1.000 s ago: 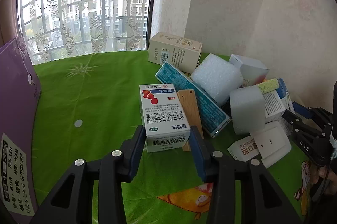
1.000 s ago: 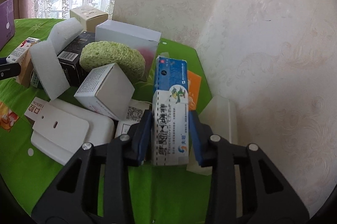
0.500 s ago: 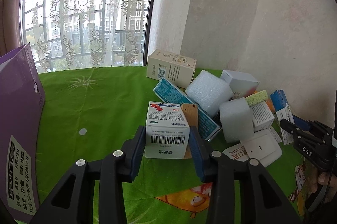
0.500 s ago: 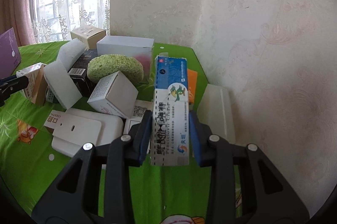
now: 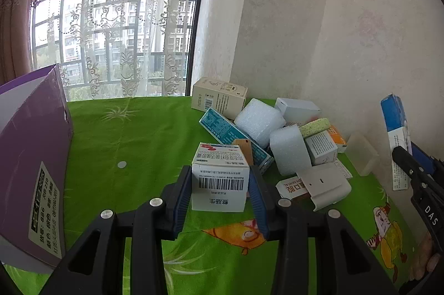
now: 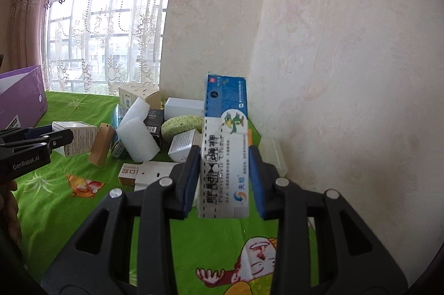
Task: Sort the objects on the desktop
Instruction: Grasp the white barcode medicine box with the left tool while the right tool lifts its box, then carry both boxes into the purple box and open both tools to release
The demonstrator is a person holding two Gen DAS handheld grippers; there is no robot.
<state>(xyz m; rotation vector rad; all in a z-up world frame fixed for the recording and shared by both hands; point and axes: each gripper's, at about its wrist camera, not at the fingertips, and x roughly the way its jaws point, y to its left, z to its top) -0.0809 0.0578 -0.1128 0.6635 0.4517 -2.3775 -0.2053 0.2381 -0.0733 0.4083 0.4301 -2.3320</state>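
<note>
While both cameras take in the green tabletop [image 5: 133, 134], only the left wrist view shows the label on the side of the purple box [image 5: 30, 170] standing at the tabletop's left edge; the right wrist view catches just its far corner. The left wrist view also shows the whole pile of objects against the wall: a beige carton [image 5: 219, 96], a teal box [image 5: 233, 138], two white foam blocks [image 5: 288, 153], a white cube box [image 5: 298, 107], a yellow-green sponge [image 5: 315, 127] and a flat white plastic piece [image 5: 323, 185]. In the right wrist view much of that pile is hidden behind the held item.

The left gripper [image 5: 220, 185] has its jaws closed on the sides of a white medicine box [image 5: 219, 178], barcode face toward the camera, raised off the tabletop in front of the pile. The right gripper [image 6: 224, 175] has its jaws pinching a long blue-and-white ointment box [image 6: 226, 145], held upright above the tabletop near the wall; the left wrist view shows the same box from the side at the far right.
</note>
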